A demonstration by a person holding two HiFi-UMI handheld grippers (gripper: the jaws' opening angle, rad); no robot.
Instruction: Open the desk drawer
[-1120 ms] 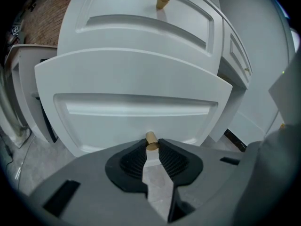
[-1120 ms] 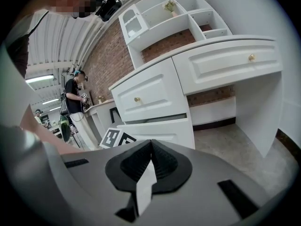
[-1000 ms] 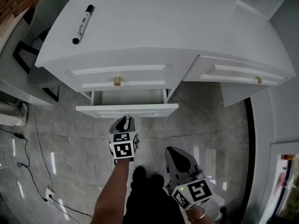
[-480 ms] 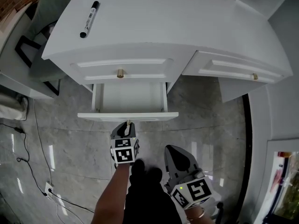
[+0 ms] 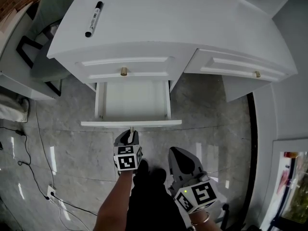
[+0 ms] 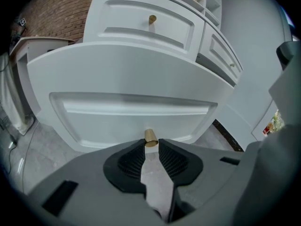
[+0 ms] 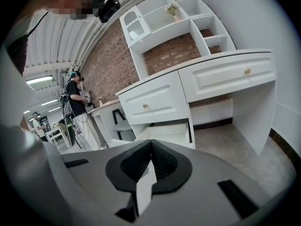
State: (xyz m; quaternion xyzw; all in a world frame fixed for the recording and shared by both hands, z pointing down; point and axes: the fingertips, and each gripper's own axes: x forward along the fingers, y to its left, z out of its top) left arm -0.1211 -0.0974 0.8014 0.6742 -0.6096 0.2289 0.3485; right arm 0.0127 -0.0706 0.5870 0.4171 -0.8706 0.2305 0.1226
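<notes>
Drawer [image 5: 131, 123] now sits further out of the surface [image 5: 168, 18]; left tongs [image 6: 150, 143] pinch its brass knob [image 6: 150, 137], mostly hidden in the head view. Right tongs [image 7: 150, 146] are pressed together, empty, apart from it.

The head camera is looking steeply down from above, taking in the desk [image 5: 183, 18] top, the pulled-out drawer [image 5: 132, 100] and both grippers below it. The left gripper [image 5: 131, 132] camera is sitting low and very near, facing the drawer front, with the knob [image 6: 150, 138] at the jaw tips. The right gripper [image 5: 177, 154] camera is hanging farther back, facing up across the floor [image 7: 235, 149] at the desk front. All three are sharing the drawer.
</notes>
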